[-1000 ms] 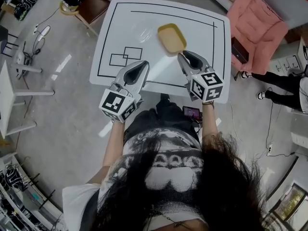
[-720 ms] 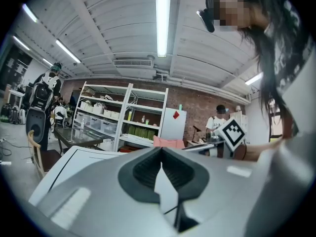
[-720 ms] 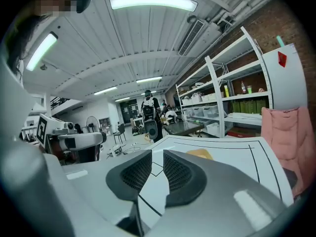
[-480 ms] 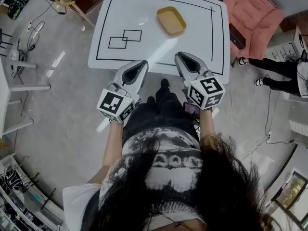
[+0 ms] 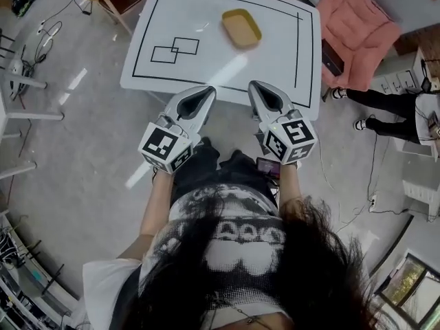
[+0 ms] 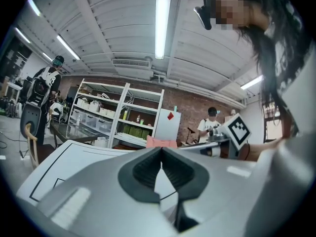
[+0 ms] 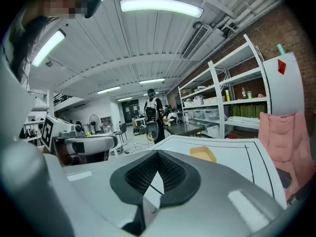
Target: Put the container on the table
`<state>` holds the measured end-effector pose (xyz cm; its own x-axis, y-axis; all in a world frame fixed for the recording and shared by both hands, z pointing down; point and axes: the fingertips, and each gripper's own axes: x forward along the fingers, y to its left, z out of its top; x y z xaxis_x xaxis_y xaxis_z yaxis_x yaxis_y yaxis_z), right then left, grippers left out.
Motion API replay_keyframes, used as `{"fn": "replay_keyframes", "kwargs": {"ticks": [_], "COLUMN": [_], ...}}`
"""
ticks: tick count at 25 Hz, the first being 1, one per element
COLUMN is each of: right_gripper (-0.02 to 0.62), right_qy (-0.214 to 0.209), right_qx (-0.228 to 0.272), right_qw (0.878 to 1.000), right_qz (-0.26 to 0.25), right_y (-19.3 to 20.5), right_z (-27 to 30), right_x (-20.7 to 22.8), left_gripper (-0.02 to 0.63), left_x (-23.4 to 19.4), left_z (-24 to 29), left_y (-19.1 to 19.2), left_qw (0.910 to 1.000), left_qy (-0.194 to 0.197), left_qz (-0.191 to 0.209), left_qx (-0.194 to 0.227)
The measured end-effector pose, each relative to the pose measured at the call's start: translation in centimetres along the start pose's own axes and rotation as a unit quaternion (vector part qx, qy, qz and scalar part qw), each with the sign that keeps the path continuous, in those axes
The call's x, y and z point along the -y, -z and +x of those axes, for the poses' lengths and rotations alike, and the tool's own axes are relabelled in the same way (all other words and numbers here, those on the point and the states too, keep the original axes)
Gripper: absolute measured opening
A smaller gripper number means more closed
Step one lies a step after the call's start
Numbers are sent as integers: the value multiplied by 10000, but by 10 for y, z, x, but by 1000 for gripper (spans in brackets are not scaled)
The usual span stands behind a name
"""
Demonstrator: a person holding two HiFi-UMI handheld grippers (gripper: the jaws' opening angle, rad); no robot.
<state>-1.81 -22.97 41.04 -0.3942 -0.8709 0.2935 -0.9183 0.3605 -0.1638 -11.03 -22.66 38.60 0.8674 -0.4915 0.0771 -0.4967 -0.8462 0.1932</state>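
Right gripper view: the dark ribbed fingers of the grey-shelled right gripper are being held pressed together, and nothing is being gripped between them. The same is being shown in the left gripper view, where the dark ribbed fingers of the grey-shelled left gripper are being kept closed on nothing.

In the head view, the left gripper and the right gripper are being held side by side in front of the person, apart from each other. Their tips are being pointed at the near edge of the white rectangular worktop. A black-and-white marker cube is being carried at the back of the left gripper, and another marker cube at the back of the right.

The shallow yellow rectangular container is lying on the worktop, in its far right part and inside the black border line. It is well apart from both grippers and is being touched by neither. In the right gripper view the container is being seen beyond the closed fingers.

Two overlapping black-outlined rectangles are being shown on the left part of the worktop. A pink padded armchair is standing on the floor just beyond the right side of the worktop.
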Motion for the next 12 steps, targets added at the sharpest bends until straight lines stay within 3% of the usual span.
{"fn": "replay_keyframes", "kwargs": {"ticks": [12], "right_gripper": [3], "right_qy": [-169], "right_qx": [61], "right_qw": [9998], "right_qz": [62], "right_y": [23], "right_z": [-88], "right_x": [34], "left_gripper": [0], "left_x": [82], "left_z": [20], "left_y": [10], "left_qw": [9995], "left_qy": [-288], "left_qz": [104], "left_qx": [-81]}}
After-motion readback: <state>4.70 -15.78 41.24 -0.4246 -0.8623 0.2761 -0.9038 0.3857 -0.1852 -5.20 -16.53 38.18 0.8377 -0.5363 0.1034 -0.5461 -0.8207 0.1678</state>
